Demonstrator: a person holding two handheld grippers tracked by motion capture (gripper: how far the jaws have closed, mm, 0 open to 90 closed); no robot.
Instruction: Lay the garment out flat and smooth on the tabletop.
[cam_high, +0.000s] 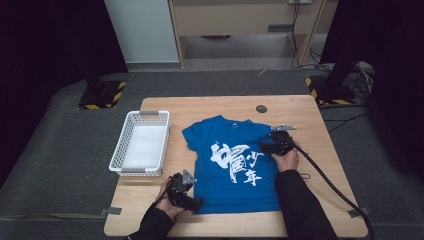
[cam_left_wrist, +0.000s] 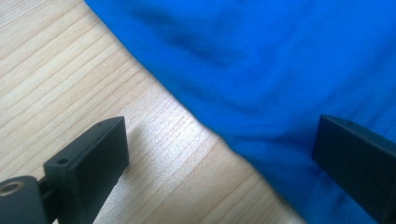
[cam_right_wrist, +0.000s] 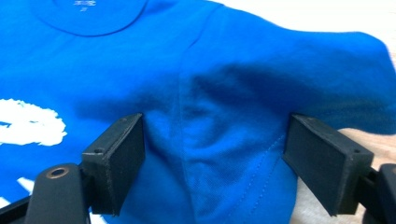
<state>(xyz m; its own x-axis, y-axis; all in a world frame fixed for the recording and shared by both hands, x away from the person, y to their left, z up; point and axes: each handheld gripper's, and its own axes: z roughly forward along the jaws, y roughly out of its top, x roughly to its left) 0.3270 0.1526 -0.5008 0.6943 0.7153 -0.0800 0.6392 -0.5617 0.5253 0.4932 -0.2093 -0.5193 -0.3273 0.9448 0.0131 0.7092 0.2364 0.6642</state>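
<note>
On the wooden desk (cam_high: 310, 120) a blue T-shirt (cam_high: 232, 165) lies spread flat, front up, with white brush-style lettering across the chest and its collar pointing away from the person. Just beside its left side stands a white slatted basket (cam_high: 142, 142) — apart from the cloth, not touching it. Near the far edge of the desk, beyond the collar, sits a small dark round disc (cam_high: 262, 108). At the shirt's lower left corner the left gripper (cam_high: 192, 202) rests low over the hem; its own view shows the two black jaws spread wide, one over bare wood and the other over the blue fabric, with the shirt's slanting edge running between them and neither pad pressing on it. At the shirt's right shoulder the right gripper (cam_high: 267, 145) hovers close above the cloth where the sleeve joins the body. Its jaws stand released too — set apart on either side of a rumpled fold along the armhole seam (cam_right_wrist: 182, 116), the fabric lying between them without being pinched. A black cable (cam_high: 330, 182) trails from the right gripper back across the desk toward the near right corner.
</note>
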